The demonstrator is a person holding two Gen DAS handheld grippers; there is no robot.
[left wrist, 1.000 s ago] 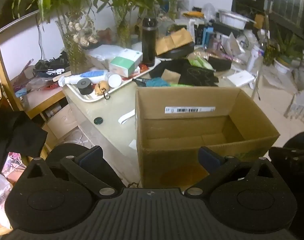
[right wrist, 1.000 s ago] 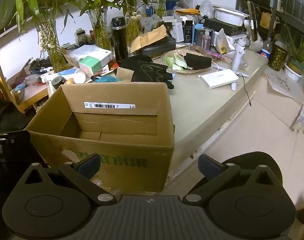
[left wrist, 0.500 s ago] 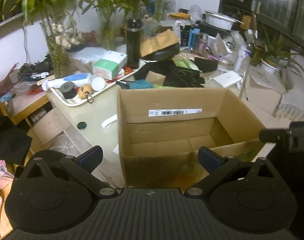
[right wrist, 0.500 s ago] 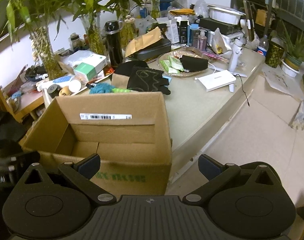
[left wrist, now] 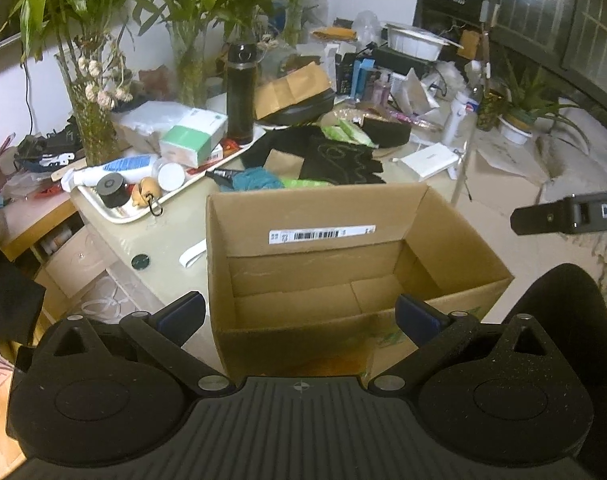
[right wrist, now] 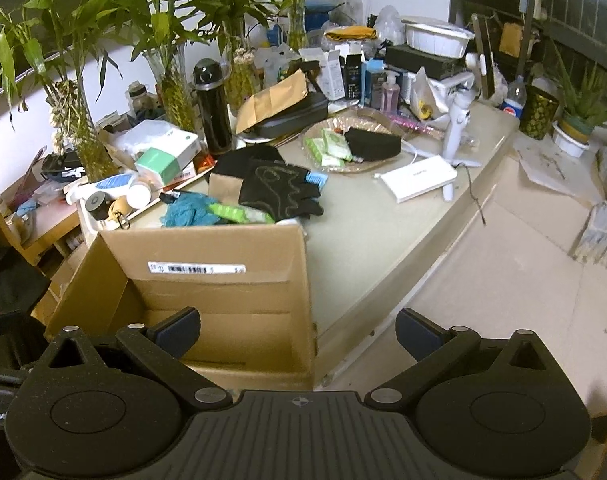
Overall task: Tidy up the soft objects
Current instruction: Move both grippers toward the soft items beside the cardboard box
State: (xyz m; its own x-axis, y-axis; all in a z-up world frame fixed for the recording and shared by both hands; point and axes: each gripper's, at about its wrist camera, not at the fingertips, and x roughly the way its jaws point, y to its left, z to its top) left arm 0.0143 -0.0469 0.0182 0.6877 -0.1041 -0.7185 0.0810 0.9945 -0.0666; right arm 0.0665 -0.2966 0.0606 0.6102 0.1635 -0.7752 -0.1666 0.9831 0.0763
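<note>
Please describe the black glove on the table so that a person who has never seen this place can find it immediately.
Start at the open cardboard box at the table's near edge and look just behind its back flap. There, right of a teal cloth and a bright green item, lies the black glove. A pale squiggly line on its back sets it apart from the plain black fabrics nearby.

Left hand-held gripper (left wrist: 301,314), right hand-held gripper (right wrist: 297,326): matte black, speckled, ribbed body, silver screws, seemingly dark-blue pads (left wrist: 417,318).
</note>
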